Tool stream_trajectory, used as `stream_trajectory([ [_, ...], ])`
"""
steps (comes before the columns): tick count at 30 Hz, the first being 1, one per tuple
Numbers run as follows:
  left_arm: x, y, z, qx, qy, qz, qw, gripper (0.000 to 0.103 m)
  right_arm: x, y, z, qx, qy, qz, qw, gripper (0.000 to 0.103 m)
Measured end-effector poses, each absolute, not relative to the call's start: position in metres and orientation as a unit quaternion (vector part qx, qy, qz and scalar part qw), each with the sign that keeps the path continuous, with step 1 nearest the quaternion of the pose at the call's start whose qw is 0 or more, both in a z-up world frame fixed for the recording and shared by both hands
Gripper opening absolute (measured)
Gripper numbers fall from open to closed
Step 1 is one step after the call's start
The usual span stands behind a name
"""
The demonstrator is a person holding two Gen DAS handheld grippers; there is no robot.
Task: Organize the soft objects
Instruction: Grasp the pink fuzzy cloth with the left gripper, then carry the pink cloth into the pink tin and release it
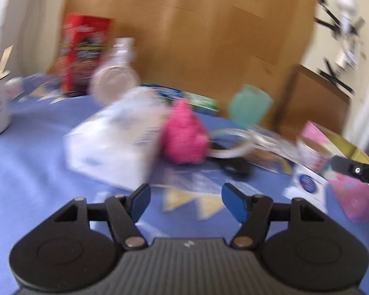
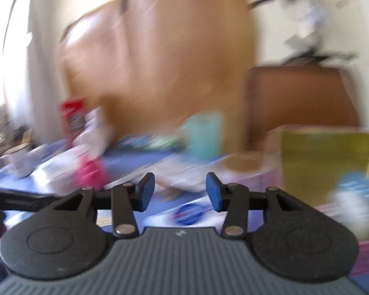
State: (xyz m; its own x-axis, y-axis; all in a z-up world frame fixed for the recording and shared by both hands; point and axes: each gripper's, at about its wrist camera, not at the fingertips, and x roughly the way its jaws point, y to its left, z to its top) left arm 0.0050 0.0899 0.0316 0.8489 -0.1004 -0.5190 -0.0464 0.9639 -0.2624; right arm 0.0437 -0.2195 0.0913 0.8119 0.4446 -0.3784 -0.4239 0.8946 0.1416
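The pink soft toy [image 1: 184, 135] sits mid-frame on the blue surface [image 1: 32, 172], leaning against the white tissue pack [image 1: 110, 145], likely awaiting pickup. The left gripper [image 1: 185, 202], at bottom centre, is released and empty, lined up below it. The right gripper [image 2: 180, 193] is likewise parted with nothing between its pads, facing the pink box [image 2: 332, 167] at right, probably the toy's destination.

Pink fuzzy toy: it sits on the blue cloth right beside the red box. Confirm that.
Wrong neighbour. The pink fuzzy toy does sit on the blue cloth, but beside the white tissue pack, not the red box, which stands further back, as the left wrist view shows.
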Motion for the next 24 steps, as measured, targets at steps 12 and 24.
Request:
stream_trajectory([
  [12, -0.011, 0.118, 0.029, -0.22, 0.196, -0.006, 0.955, 0.065, 0.161, -0.057, 0.059, -0.014, 0.357, 0.362, 0.861, 0.056],
  [24, -0.013, 0.118, 0.027, -0.225, 0.211, -0.05, 0.95, 0.068, 0.07, -0.12, 0.083, -0.056, 0.32, 0.35, 0.879, 0.045],
])
